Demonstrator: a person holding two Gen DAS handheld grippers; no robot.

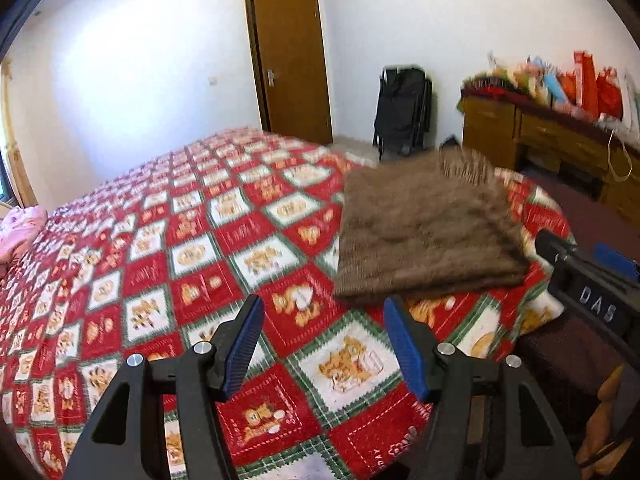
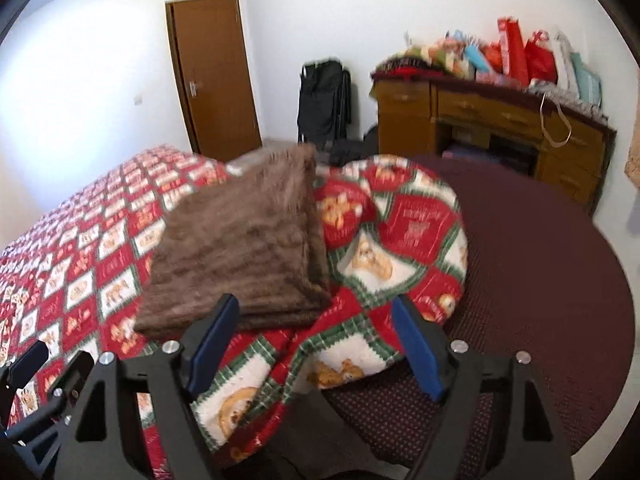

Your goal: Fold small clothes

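Now both my tongs hang spread apart and clamp nothing: left tongs (image 1: 324, 322), right tongs (image 2: 316, 322). Folded flat, the brown cloth (image 2: 240, 248) lies on the bed (image 1: 160, 240), just beyond their tips, near the bed's right edge.

One brown folded garment (image 1: 428, 232) lies on one bed, which wears one red, white and green quilt (image 1: 192, 248). Two grippers show, the left gripper (image 1: 324, 344) and the right gripper (image 2: 316, 344), each with two blue fingers spread apart. The room has one brown door (image 1: 290, 64), one black folded cart (image 1: 402, 110), one wooden dresser (image 2: 492, 120) and one pink bundle (image 1: 18, 228).
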